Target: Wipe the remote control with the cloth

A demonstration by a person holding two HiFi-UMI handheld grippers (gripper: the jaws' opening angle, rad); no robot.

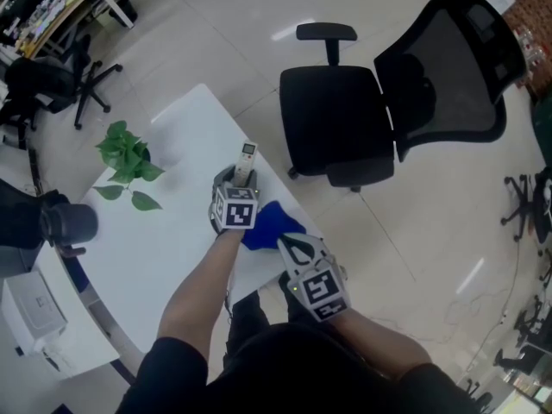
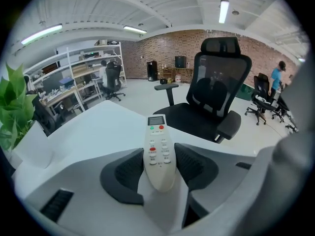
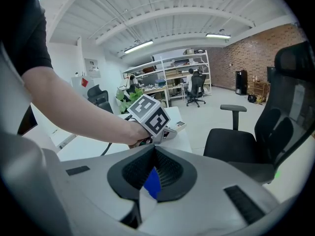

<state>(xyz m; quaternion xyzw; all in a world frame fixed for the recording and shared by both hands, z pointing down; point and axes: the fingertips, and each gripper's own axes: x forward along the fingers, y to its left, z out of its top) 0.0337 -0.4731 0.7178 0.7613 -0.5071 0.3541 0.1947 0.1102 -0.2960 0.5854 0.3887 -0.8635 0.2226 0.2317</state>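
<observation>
Blue and crumpled, the cloth [image 1: 269, 224] lies bunched on the white table [image 1: 172, 231] by its right edge. Its near corner is pinched in the right gripper [image 1: 289, 247], whose grey jaws are clenched tight on it. In the right gripper view a strip of blue shows between the dark ribbed pads. Just beyond the cloth, the left gripper [image 1: 236, 179] grasps the remote [image 1: 247, 157], with its ribbed black pads against both long sides of the lower half. The remote is slim, pale plastic, rounded at the near end. It has rows of small buttons, one red and one green button higher up, and a small screen at the far end. It points away along the tabletop, close to the far right edge, and stays apart from the cloth. The table is smooth and matt. To the left of the grippers stands a plant [image 1: 127, 155] with broad green leaves, well apart from the remote; its pot cannot be made out. Past the table's edge, on the glossy pale floor, stands a black chair [image 1: 341, 119] with a padded seat, mesh back and armrests. It is near the remote's end of the table. Far off are white shelves [image 2: 83, 68] loaded with small things, and a brick wall [image 2: 167, 48].
</observation>
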